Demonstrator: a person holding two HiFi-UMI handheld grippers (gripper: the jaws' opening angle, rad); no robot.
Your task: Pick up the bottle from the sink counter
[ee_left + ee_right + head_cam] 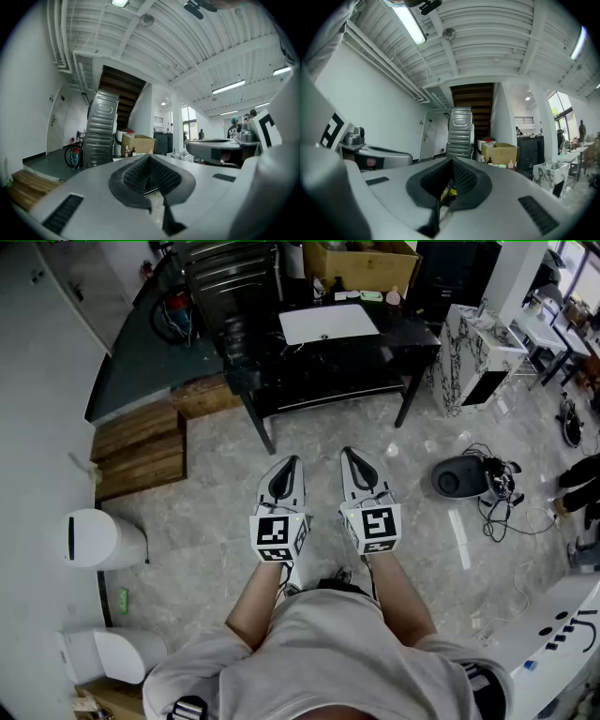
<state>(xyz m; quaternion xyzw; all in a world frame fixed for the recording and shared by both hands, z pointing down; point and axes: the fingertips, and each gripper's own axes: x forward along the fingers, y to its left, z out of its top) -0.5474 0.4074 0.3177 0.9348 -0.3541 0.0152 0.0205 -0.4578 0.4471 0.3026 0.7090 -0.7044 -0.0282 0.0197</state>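
The black counter (412,334) stands across the floor ahead of me, with a white basin (328,322) set into its top. Along its back edge are a small dark bottle (337,283) and a pale pink bottle (393,296). The same dark bottle (489,161) and pink bottle (510,163) appear far off in the right gripper view. My left gripper (289,465) and right gripper (352,457) are side by side at waist height, well short of the counter. Both are shut and empty. The left gripper (150,161) and right gripper (452,165) each show their jaws meeting at the tip.
A cardboard box (361,261) and a ribbed metal unit (230,277) stand behind the counter. Wooden steps (141,446) lie at left, with white bins (98,538) near them. A dark round device with cables (461,476) sits on the floor at right, beside a marble-patterned stand (478,357).
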